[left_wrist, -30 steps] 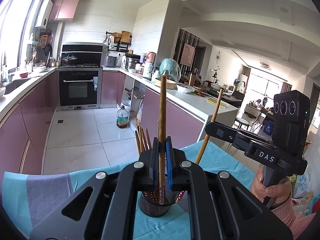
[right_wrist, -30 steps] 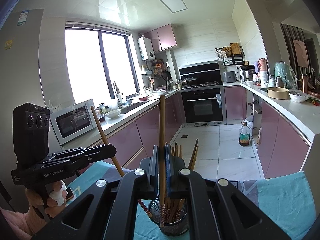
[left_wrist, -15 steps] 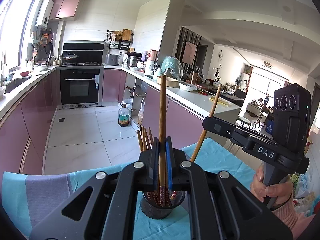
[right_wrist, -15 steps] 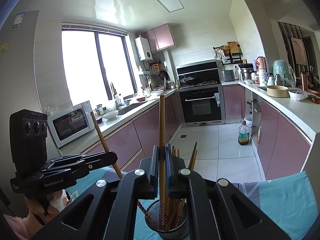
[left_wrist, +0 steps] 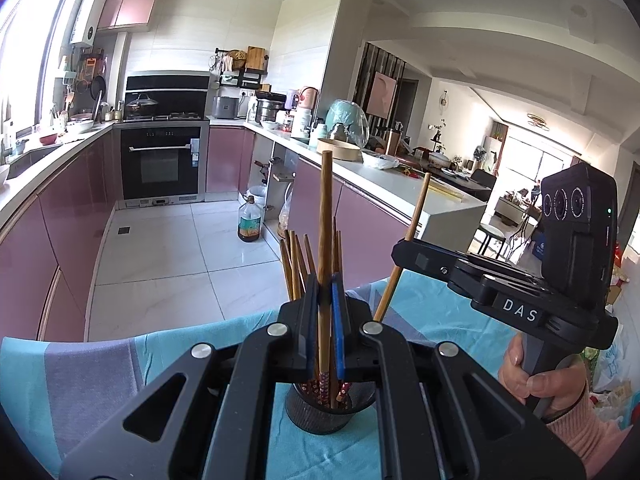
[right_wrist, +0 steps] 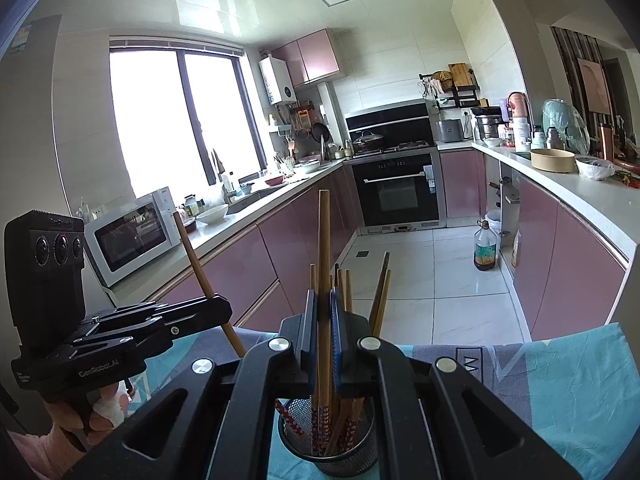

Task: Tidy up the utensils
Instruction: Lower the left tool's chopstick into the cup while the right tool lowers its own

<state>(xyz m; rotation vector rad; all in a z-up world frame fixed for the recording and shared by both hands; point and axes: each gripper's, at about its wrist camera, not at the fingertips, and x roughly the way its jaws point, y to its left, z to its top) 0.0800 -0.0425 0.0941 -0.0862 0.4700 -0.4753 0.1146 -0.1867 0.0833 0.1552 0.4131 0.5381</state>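
A black mesh holder (left_wrist: 328,412) stands on the teal cloth with several wooden chopsticks in it; it also shows in the right wrist view (right_wrist: 332,436). My left gripper (left_wrist: 325,304) is shut on a long wooden chopstick (left_wrist: 326,216) whose patterned tip is inside the holder. My right gripper (right_wrist: 323,312) is shut on another chopstick (right_wrist: 323,248), its tip also in the holder. In the left wrist view the right gripper (left_wrist: 404,256) holds its chopstick (left_wrist: 412,232) slanted. In the right wrist view the left gripper (right_wrist: 218,312) holds its chopstick (right_wrist: 196,264) slanted.
The teal and grey cloth (left_wrist: 80,380) covers the table. Behind it lie the kitchen floor, pink cabinets (right_wrist: 288,248), an oven (left_wrist: 160,164), a microwave (right_wrist: 132,236) and an oil bottle (left_wrist: 250,220).
Both chopsticks have gone lower into the holder, and both grippers have come down closer to it.
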